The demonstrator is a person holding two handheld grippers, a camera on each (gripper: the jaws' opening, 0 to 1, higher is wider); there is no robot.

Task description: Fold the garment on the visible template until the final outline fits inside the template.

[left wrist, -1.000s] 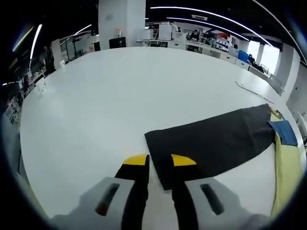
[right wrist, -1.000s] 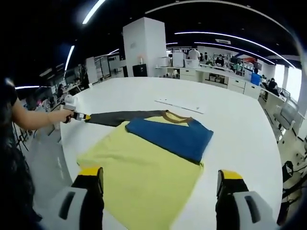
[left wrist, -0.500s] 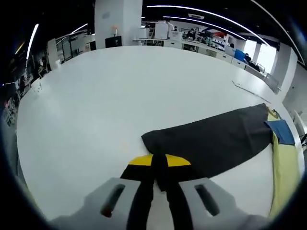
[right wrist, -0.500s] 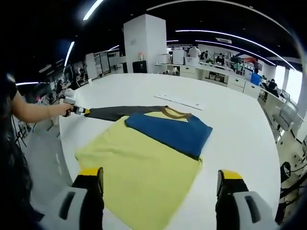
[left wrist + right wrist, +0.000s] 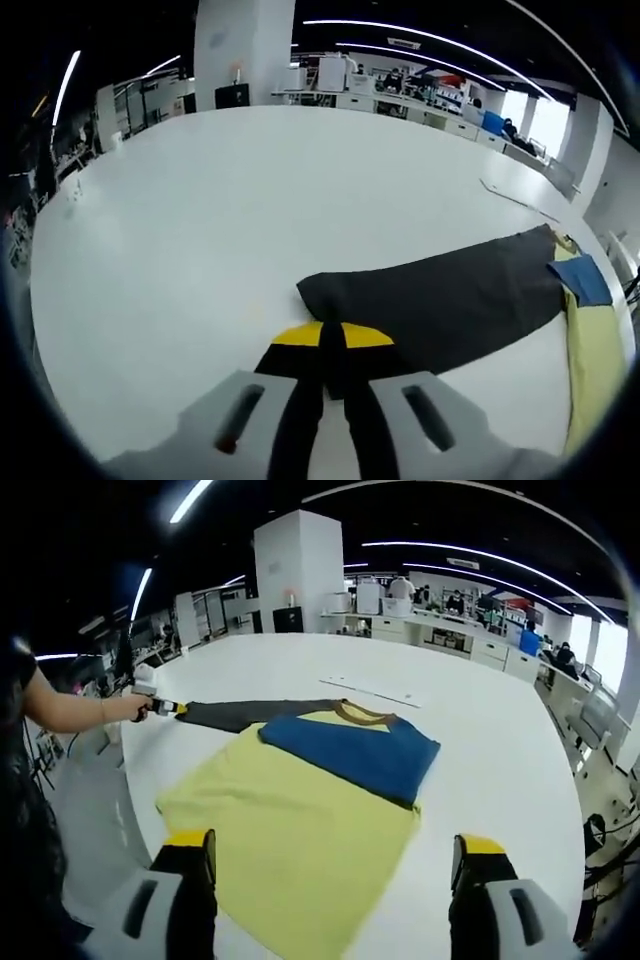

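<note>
In the left gripper view, the left gripper (image 5: 322, 345) has its yellow-tipped jaws pressed together on the cuff end of the dark grey sleeve (image 5: 440, 300), which lies flat on the white tabletop (image 5: 220, 210). Holding the cuff makes sense for the task: the sleeve reaches well out from the body of the garment, so it must be carried back over the body before the outline can shrink. From here the sleeve runs away towards the far right, where it meets a strip of the yellow body (image 5: 592, 350) and a corner of the blue part (image 5: 582, 280). A thin pale strip (image 5: 515, 194) lies on the tabletop beyond the sleeve; I cannot tell what it is.

In the right gripper view, the right gripper (image 5: 335, 865) hangs above the near edge of the tabletop with its jaws spread wide and nothing between them, apparently waiting its turn. This view gives what the other cannot: the whole garment (image 5: 300, 800), spread out in the middle of the tabletop, with the blue part (image 5: 355, 752) already laid across the yellow body near the brown collar (image 5: 355, 715). The grey sleeve stretches to the left edge of the tabletop, where the person's hand (image 5: 125, 708) holds the left gripper at its cuff. No template outline is clear to me under the cloth. The pale strip lies beyond the collar.
</note>
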